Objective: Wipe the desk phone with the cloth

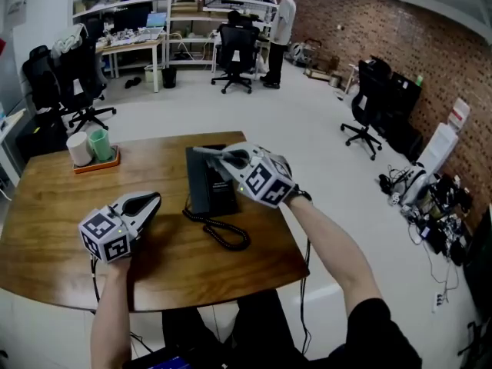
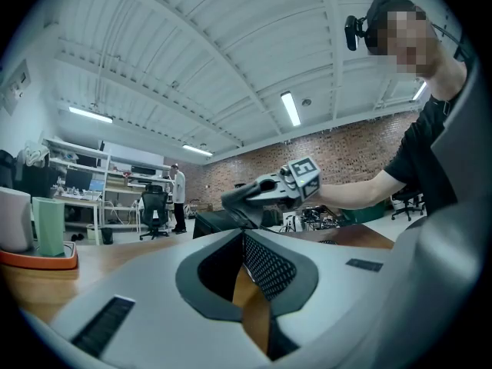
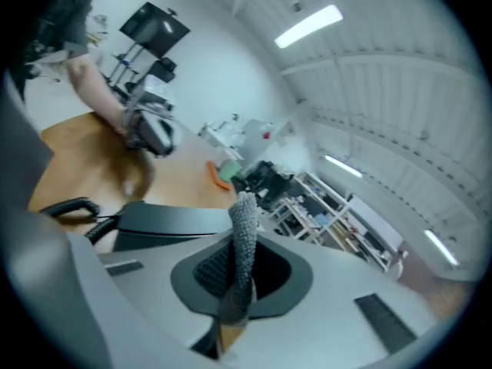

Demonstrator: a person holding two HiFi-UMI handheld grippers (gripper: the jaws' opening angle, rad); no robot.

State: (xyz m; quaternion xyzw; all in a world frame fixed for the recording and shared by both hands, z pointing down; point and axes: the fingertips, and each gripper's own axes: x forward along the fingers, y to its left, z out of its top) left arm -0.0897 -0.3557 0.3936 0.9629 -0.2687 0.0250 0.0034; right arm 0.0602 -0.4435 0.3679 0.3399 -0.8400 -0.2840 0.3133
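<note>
The black desk phone (image 1: 207,184) lies in the middle of the wooden table (image 1: 61,221), and its coiled cord (image 1: 221,234) loops toward the front edge. My right gripper (image 1: 223,157) hovers over the phone's far end. It is shut on a strip of grey cloth (image 3: 246,225), which sticks out past the jaws; in the head view the cloth (image 1: 205,151) reaches the phone's top left corner. My left gripper (image 1: 151,201) rests low over the table to the left of the phone. Its jaws are together with nothing between them (image 2: 246,241).
An orange tray (image 1: 98,164) with a white cup and a green cup stands at the table's far left. Office chairs (image 1: 234,52), desks and shelves fill the room behind, where a person (image 1: 283,21) stands. Cables lie on the floor at the right.
</note>
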